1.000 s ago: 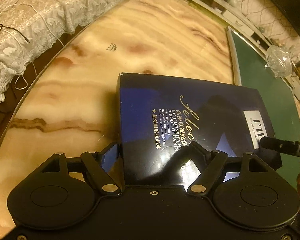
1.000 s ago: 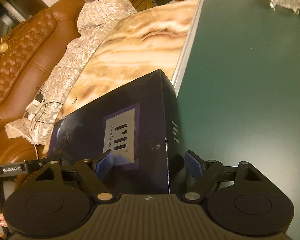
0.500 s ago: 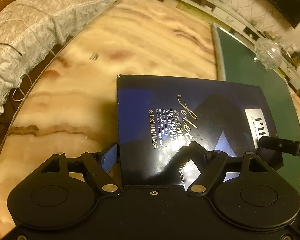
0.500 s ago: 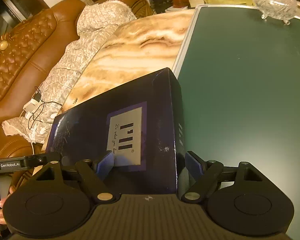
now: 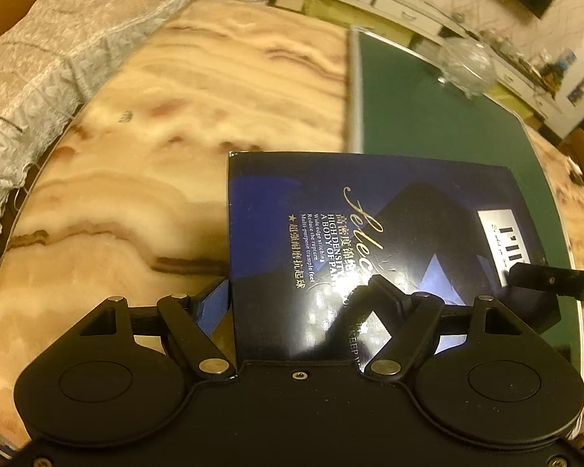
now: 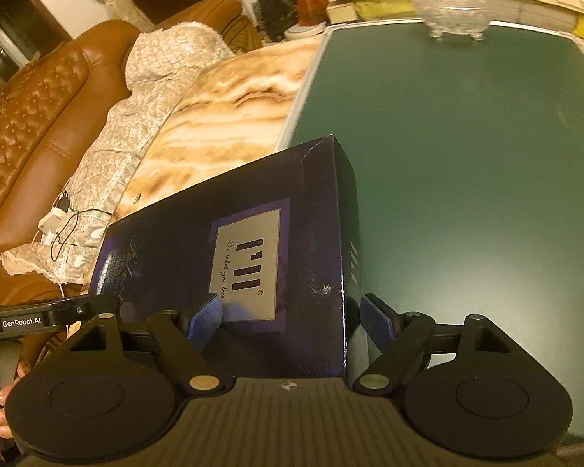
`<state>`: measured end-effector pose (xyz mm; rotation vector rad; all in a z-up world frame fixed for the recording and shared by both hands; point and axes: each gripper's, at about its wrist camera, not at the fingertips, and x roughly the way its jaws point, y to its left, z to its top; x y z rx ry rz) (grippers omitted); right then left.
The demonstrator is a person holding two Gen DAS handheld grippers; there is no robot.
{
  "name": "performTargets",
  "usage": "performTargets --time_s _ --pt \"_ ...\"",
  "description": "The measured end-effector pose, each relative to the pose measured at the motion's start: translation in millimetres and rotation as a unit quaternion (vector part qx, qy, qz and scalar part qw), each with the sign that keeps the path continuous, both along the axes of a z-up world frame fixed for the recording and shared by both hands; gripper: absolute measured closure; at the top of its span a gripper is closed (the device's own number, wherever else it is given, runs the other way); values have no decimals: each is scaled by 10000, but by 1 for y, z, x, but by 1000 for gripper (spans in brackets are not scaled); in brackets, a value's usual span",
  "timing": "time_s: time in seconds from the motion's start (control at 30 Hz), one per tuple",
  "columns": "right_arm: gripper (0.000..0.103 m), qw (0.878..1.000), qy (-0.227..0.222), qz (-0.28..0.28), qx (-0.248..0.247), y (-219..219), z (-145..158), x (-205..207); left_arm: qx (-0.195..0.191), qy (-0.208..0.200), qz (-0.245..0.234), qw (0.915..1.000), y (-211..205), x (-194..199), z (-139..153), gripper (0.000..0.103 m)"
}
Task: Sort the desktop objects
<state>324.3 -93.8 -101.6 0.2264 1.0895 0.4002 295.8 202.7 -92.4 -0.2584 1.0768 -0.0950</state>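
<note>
A dark blue glossy box (image 5: 370, 225) with gold lettering and a silver label is held off the marble table between both grippers. My left gripper (image 5: 292, 292) is shut on the box's near end, one blue pad against its side and the other finger over its top face. My right gripper (image 6: 290, 307) is shut on the other end of the box (image 6: 276, 233), pads on either side of the corner next to the label. The right gripper's finger (image 5: 545, 282) shows at the box's right edge in the left wrist view. The box's far corner hangs over the green board.
The round marble table (image 5: 155, 116) carries a green board (image 6: 467, 155) with a metal frame. A cut-glass bowl (image 6: 451, 0) stands at the board's far end. A brown leather sofa (image 6: 39, 116) with a lace cover and a charger with cables (image 6: 54, 222) lies left of the table.
Both grippers have risen and carried the box toward the green board; its far edge now overlaps the board. Neither grip has changed.
</note>
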Motion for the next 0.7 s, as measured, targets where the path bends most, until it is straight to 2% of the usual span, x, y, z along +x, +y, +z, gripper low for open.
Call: performTargets --time_s 0.33,0.7 --pt "21 9987 -38 -501 -1 -73 19 -60 114 10 -584 9982 -75 -38 17 26" --pt "21 9950 95 -993 111 -145 12 -120 393 132 -1106 9930 -146 -83 18 26"
